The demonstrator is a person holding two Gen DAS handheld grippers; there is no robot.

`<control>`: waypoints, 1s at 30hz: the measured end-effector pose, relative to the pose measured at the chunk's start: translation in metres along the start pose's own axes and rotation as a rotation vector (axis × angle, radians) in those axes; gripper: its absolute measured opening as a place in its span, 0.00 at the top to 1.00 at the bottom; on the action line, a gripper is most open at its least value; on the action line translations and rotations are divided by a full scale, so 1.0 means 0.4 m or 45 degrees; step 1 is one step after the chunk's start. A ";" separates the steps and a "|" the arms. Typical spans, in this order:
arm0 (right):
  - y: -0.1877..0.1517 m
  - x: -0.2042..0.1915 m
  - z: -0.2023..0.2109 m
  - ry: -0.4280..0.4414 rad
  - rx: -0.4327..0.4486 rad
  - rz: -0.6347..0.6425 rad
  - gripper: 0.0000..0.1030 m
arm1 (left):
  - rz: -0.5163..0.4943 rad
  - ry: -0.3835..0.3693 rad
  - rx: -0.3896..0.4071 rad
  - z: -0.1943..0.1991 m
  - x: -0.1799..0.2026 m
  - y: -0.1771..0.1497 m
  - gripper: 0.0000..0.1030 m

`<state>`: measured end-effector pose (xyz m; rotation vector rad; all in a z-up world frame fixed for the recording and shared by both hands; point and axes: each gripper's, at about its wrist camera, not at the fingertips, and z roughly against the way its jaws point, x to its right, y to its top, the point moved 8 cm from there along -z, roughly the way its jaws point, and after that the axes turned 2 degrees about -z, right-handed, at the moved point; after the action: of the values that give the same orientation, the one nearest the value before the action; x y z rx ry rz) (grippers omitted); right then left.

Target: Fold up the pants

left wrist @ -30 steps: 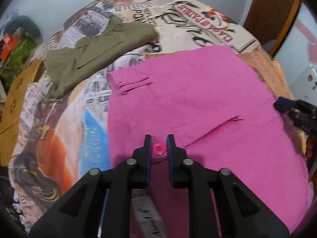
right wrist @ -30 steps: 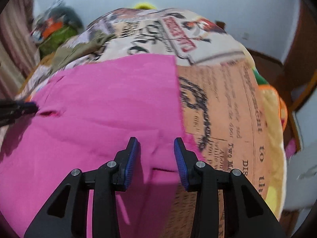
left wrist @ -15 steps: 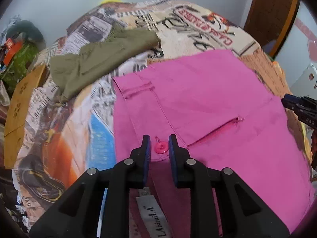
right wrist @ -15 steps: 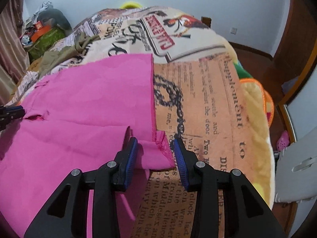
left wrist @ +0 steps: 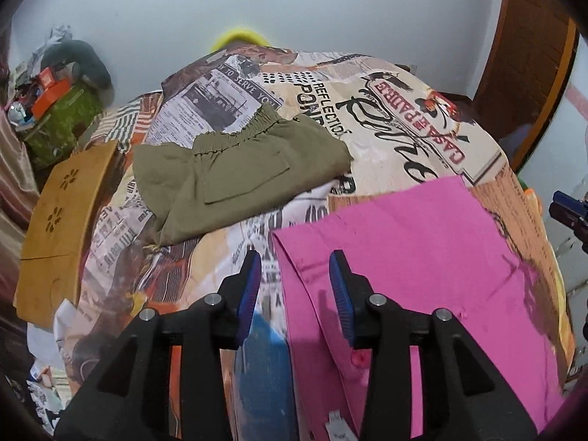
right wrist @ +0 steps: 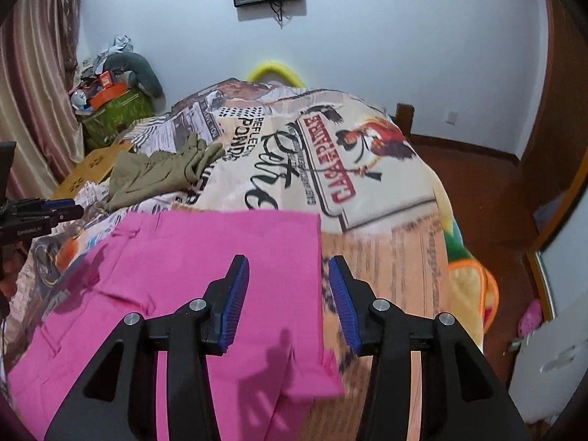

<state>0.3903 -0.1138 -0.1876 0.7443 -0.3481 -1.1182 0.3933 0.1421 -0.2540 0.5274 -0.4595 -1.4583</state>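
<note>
The bed under its newspaper-print cover fills both my views, and on it lie two garments: one pair of pink pants, folded flat at six o'clock in front of me, and one olive pair crumpled off at eleven o'clock. I carry two claws; my left claw and my right claw both hang above the pink cloth with jaws spreading apart and nothing pinched between them. What worries me: the near corner of the top layer at five o'clock in my right view looks loose and slightly lifted, so I judge it could slide or spring back, spoiling the fold, if a finger snags the fabric as I pull away
</note>
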 end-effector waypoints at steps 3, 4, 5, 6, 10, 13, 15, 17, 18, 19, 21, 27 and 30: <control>0.013 0.002 -0.046 0.021 -0.017 -0.013 0.60 | -0.002 0.001 -0.019 -0.042 -0.004 0.021 0.62; 0.015 0.004 -0.060 0.021 -0.027 -0.017 0.60 | -0.001 -0.001 -0.030 -0.059 -0.007 0.025 0.62; 0.017 0.006 -0.071 0.024 -0.037 -0.020 0.60 | 0.000 -0.003 -0.037 -0.072 -0.008 0.025 0.62; 0.018 0.008 -0.086 0.028 -0.047 -0.022 0.60 | 0.003 -0.005 -0.056 -0.095 -0.012 0.028 0.62; 0.026 0.022 -0.146 0.025 -0.091 -0.020 0.60 | 0.052 -0.034 -0.129 -0.173 -0.030 0.020 0.62; 0.029 0.037 -0.191 0.033 -0.127 -0.027 0.60 | 0.088 -0.061 -0.174 -0.214 -0.040 0.008 0.62; 0.028 0.047 -0.218 0.038 -0.150 -0.033 0.60 | 0.093 -0.066 -0.191 -0.234 -0.041 0.000 0.62; 0.027 0.056 -0.248 0.042 -0.180 -0.036 0.60 | 0.099 -0.063 -0.213 -0.254 -0.043 -0.010 0.62; 0.025 0.059 -0.263 0.046 -0.194 -0.037 0.60 | 0.100 -0.063 -0.229 -0.266 -0.043 -0.016 0.62; 0.021 0.061 -0.282 0.059 -0.213 -0.042 0.60 | 0.100 -0.066 -0.240 -0.276 -0.043 -0.020 0.62; 0.013 0.062 -0.305 0.082 -0.240 -0.055 0.60 | 0.100 -0.068 -0.251 -0.291 -0.041 -0.024 0.62; 0.002 0.074 -0.363 0.106 -0.289 -0.093 0.60 | 0.117 -0.100 -0.260 -0.312 -0.037 -0.014 0.62; 0.003 0.078 -0.386 0.100 -0.296 -0.092 0.60 | 0.125 -0.125 -0.263 -0.319 -0.032 -0.009 0.68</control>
<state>0.4969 -0.0859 -0.3002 0.5964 -0.1227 -1.1708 0.4649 0.1622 -0.3586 0.2665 -0.4010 -1.4220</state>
